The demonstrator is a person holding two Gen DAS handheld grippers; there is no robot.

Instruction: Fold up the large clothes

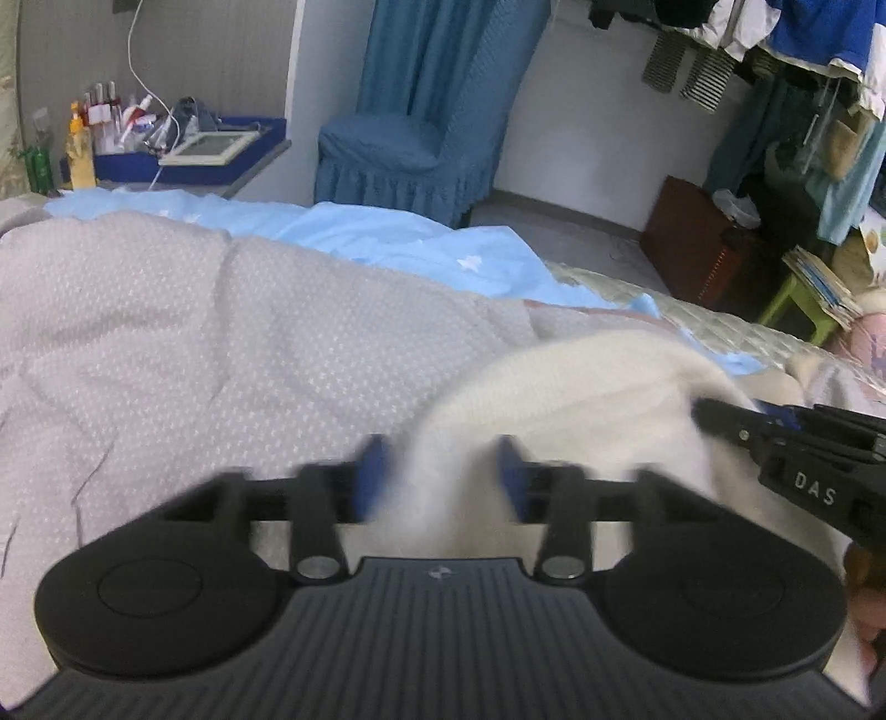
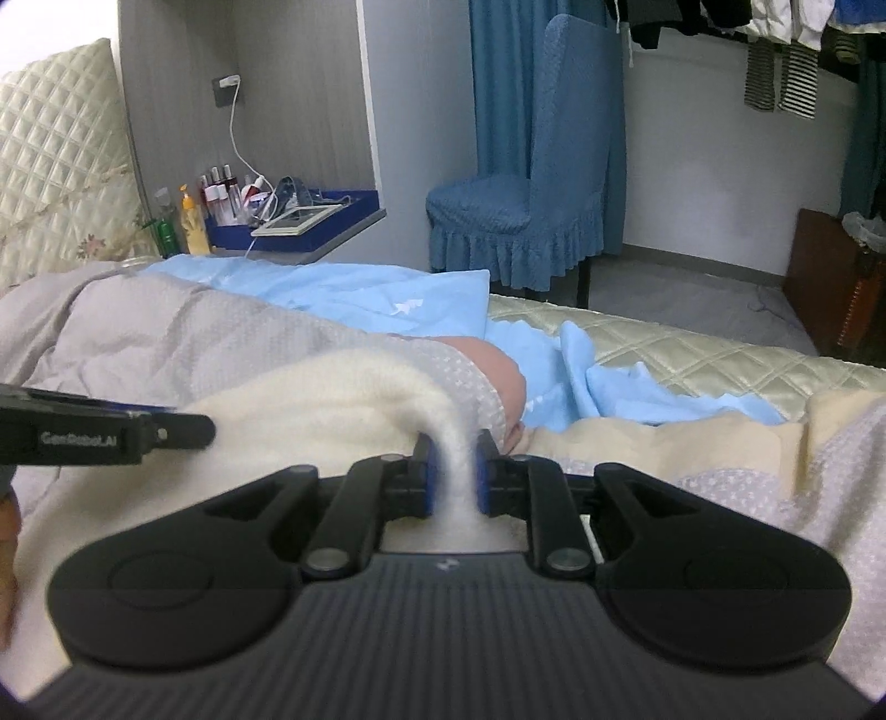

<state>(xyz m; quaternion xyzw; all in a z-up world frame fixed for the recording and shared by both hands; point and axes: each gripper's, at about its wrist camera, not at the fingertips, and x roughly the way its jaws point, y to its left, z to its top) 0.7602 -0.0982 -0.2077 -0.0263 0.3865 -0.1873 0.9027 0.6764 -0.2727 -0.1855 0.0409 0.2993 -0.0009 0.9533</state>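
Observation:
A large grey dotted quilt with a cream fleece underside lies on the bed. My left gripper is open, its blue pads wide apart with a fold of the cream fleece between them. My right gripper is shut on a bunched strip of the cream fleece. The right gripper shows at the right edge of the left wrist view; the left gripper shows at the left edge of the right wrist view. The grey side of the quilt also shows in the right wrist view.
A light blue sheet lies on the quilted bedspread behind. A blue-covered chair, a bedside shelf with bottles and a brown cabinet stand beyond the bed. Clothes hang on a rail at the upper right.

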